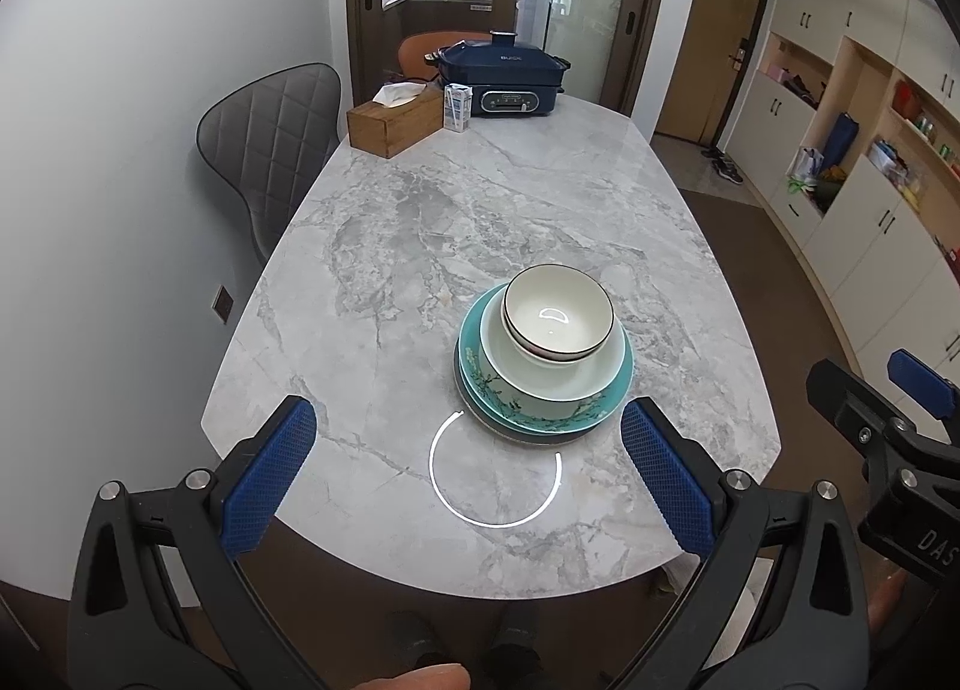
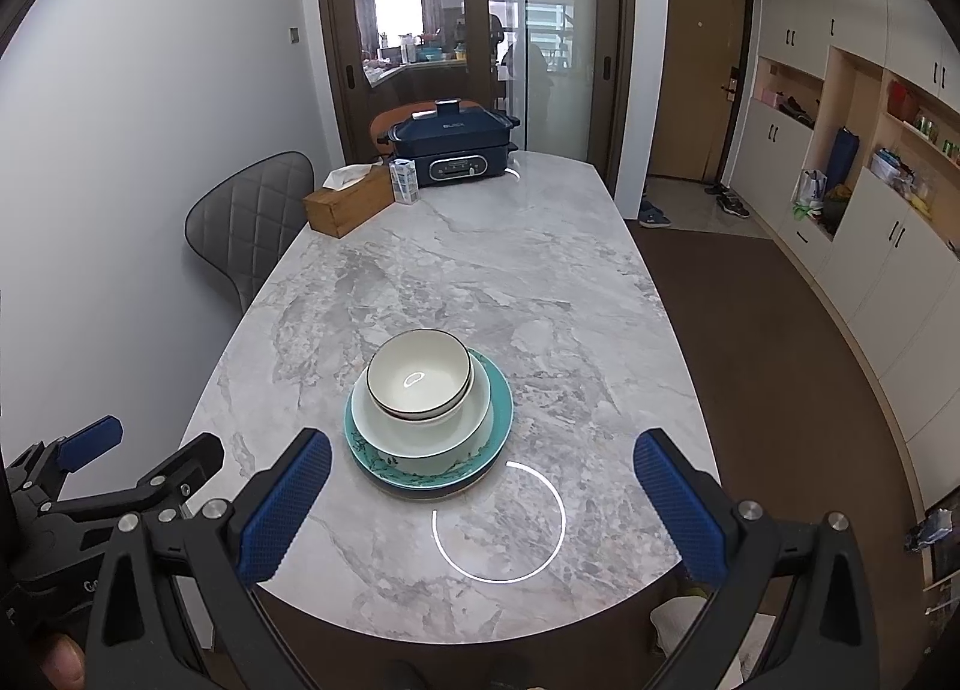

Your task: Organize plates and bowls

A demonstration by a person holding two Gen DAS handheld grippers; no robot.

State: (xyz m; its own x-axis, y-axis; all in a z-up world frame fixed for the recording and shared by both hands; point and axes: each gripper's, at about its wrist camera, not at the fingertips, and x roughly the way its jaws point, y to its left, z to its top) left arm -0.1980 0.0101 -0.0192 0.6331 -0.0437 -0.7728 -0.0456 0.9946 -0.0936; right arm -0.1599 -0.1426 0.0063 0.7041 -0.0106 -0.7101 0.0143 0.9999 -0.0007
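Sitting in the middle of the table (image 1: pixel 420 222), one stack: a small bowl (image 1: pixel 558 309) inside a big bowl (image 1: pixel 552 372) on two plates (image 1: pixel 540 414). Left tongs (image 1: pixel 468 474) and right tongs (image 2: pixel 483 504) stand wide apart, holding nothing.

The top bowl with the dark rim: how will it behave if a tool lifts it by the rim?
The top bowl looks glazed and shiny, so probably slippery and breakable. It sits loosely nested in another bowl on the pale bowl, so it may slide or rock when nudged. It is empty, likely fairly light.

Left tool (image 1: pixel 468 468) wide open, empty; right tool (image 2: pixel 483 501) likewise.
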